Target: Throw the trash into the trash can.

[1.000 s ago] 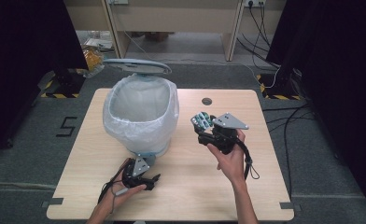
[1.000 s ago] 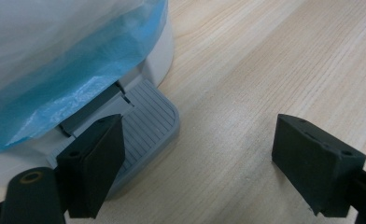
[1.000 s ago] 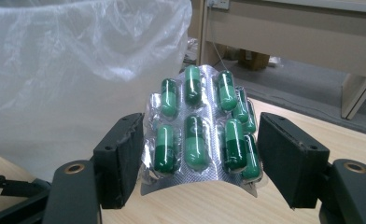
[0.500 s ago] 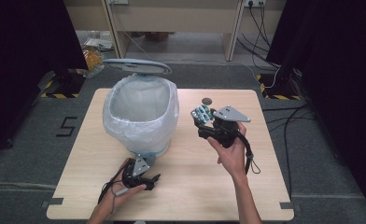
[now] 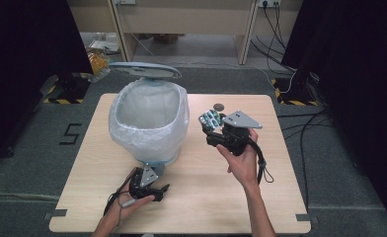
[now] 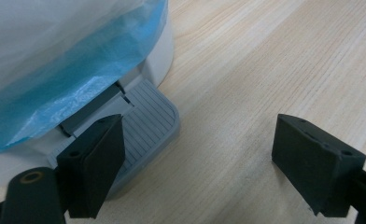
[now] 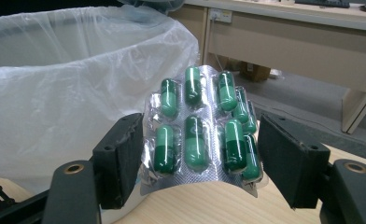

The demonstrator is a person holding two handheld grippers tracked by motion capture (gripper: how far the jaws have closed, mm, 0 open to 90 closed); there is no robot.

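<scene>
Right of the lined bin (image 5: 149,121), right gripper (image 5: 212,120) pinches a blister pack (image 7: 202,135); left gripper (image 6: 197,161) jaws spread by the pedal (image 6: 148,121).

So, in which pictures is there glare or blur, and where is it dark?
Right gripper view: bright glare on the foil of the pill blister pack, background desk soft. Left gripper view: near jaws slightly soft, grey pedal sharp, plastic liner washed out. High view: table evenly lit, both sides of the room nearly black.
</scene>
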